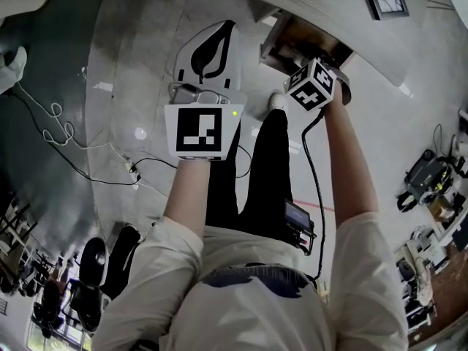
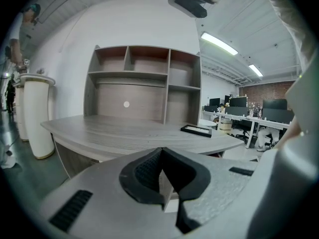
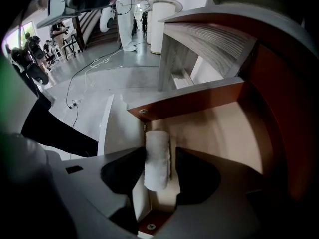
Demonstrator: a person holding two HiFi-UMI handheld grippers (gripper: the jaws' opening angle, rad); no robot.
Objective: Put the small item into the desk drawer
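Seemingly the release: the right tool (image 3: 158,157) gapes wide around the small white fuzzy roll (image 3: 157,146) inside the red-brown wooden drawer (image 3: 194,99); next it should lift clear; left tool (image 2: 160,158) closed, empty

Head view steeply down; left gripper view level over desk (image 2: 124,128); right gripper view close into drawer (image 3: 219,128), shared overhead.

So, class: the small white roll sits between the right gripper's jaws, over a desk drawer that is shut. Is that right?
Not quite. The drawer is open, not shut. The right gripper view shows its pale inside beneath the small white roll, which does sit between the jaws of the right gripper.
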